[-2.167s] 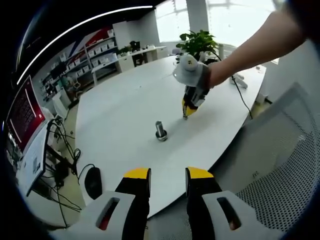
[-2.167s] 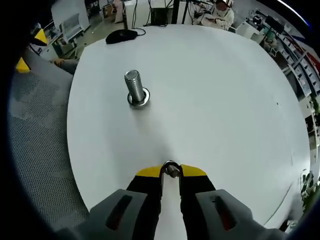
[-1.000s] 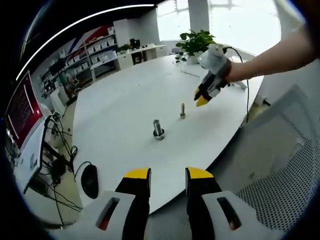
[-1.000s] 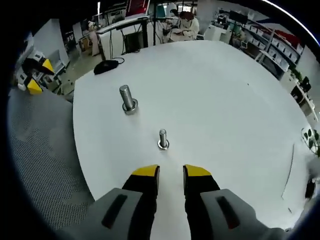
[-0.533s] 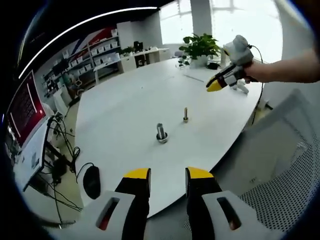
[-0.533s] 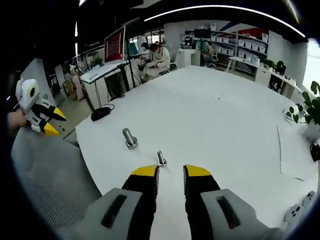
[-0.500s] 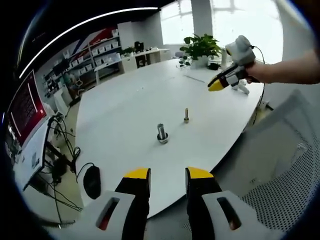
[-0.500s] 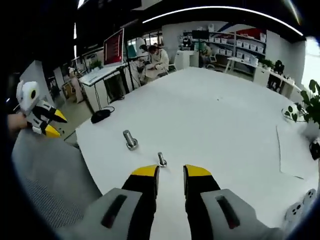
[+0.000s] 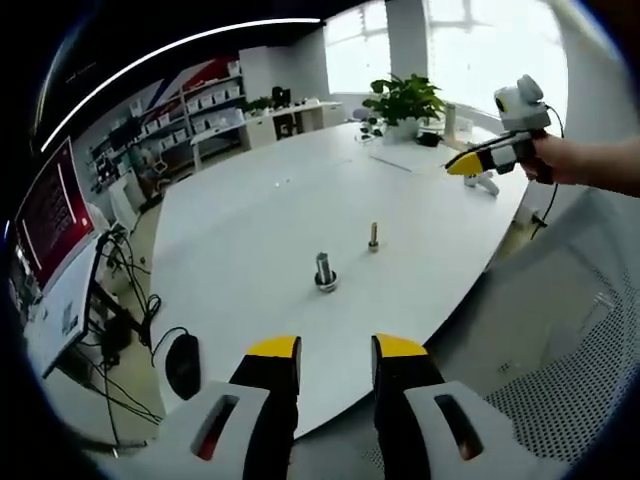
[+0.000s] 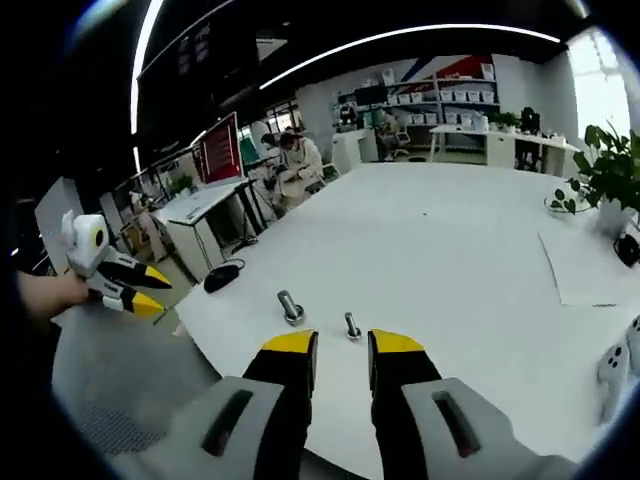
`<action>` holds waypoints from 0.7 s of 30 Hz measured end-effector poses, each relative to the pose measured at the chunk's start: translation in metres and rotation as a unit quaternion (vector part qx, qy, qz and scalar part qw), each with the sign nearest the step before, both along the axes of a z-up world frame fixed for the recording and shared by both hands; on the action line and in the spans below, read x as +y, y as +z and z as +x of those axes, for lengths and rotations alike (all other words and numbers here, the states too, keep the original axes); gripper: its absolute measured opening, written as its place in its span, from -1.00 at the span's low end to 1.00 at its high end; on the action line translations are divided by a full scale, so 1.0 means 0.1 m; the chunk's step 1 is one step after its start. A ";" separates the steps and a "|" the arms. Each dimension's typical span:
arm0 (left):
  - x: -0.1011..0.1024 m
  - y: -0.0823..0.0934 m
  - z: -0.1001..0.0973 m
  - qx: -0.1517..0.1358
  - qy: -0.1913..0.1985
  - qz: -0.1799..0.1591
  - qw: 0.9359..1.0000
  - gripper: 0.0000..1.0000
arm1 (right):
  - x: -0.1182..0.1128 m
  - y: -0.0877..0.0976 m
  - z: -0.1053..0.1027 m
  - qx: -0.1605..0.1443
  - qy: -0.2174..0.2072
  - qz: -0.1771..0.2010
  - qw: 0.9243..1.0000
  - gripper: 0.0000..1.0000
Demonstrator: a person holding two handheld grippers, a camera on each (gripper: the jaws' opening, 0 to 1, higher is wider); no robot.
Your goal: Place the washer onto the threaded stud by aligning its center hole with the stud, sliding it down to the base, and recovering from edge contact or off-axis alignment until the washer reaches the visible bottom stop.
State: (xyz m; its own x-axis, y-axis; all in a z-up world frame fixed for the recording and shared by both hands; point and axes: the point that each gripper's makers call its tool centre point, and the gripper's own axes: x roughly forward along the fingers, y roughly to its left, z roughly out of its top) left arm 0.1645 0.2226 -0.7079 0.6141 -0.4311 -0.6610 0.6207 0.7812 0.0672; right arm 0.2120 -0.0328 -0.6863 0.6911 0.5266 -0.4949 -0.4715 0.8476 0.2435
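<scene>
Two upright threaded studs stand on the round white table [image 9: 250,210]. The thick stud [image 9: 325,271] [image 10: 291,307] has a ring around its foot. Beside it, the thin stud [image 9: 373,237] [image 10: 352,326] also widens at its base; it is too small to tell a washer apart. My left gripper [image 9: 337,350] hovers open and bare off the table's near edge, well short of both studs. My right gripper [image 10: 342,345] is open with nothing in it, and the left gripper view has it [image 9: 478,160] in a hand beyond the table's far right edge. In the right gripper view, the left gripper [image 10: 120,280] sits in a hand at the left.
A black mouse [image 9: 185,365] [image 10: 222,277] and cables lie at the table's edge. Potted plants [image 9: 405,100] [image 10: 610,165] and a paper sheet [image 10: 585,265] occupy the far side. A grey mesh chair [image 9: 560,380] stands by the table. People sit at desks [image 10: 295,160] behind.
My right gripper, earlier shut on the thin stud at the table, opened, left it standing and drew far back off the table. The left gripper stays open in place.
</scene>
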 end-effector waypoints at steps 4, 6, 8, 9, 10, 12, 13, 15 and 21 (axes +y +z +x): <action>0.00 0.02 0.01 -0.001 0.004 -0.010 1.000 -0.48 | -0.02 0.07 -0.15 0.009 -0.018 0.023 1.000 -0.50; 0.00 0.02 0.01 -0.001 0.004 -0.010 1.000 -0.48 | 0.02 0.13 -0.21 0.012 -0.022 0.041 0.999 -0.49; -0.01 0.02 0.01 0.000 0.002 -0.009 1.000 -0.48 | 0.03 0.16 -0.25 0.013 -0.022 0.046 0.999 -0.48; -0.01 0.01 0.00 0.001 0.001 -0.010 1.000 -0.48 | 0.04 0.18 -0.27 0.011 -0.025 0.045 0.999 -0.48; -0.02 0.01 -0.01 0.002 -0.001 -0.011 1.000 -0.48 | 0.03 0.19 -0.29 0.008 -0.028 0.045 0.999 -0.48; -0.02 0.03 -0.01 -0.001 -0.002 -0.015 1.000 -0.48 | 0.04 0.22 -0.31 -0.002 -0.032 0.035 0.999 -0.48; -0.03 0.04 -0.01 -0.002 -0.002 -0.018 1.000 -0.48 | 0.06 0.25 -0.33 -0.008 -0.031 0.029 0.999 -0.47; -0.03 0.06 0.00 -0.004 -0.002 -0.022 1.000 -0.48 | 0.10 0.29 -0.36 -0.026 -0.027 0.015 0.999 -0.42; -0.03 0.06 0.00 -0.006 -0.001 -0.027 1.000 -0.46 | 0.23 0.19 -0.43 -0.045 0.011 -0.061 0.997 -0.39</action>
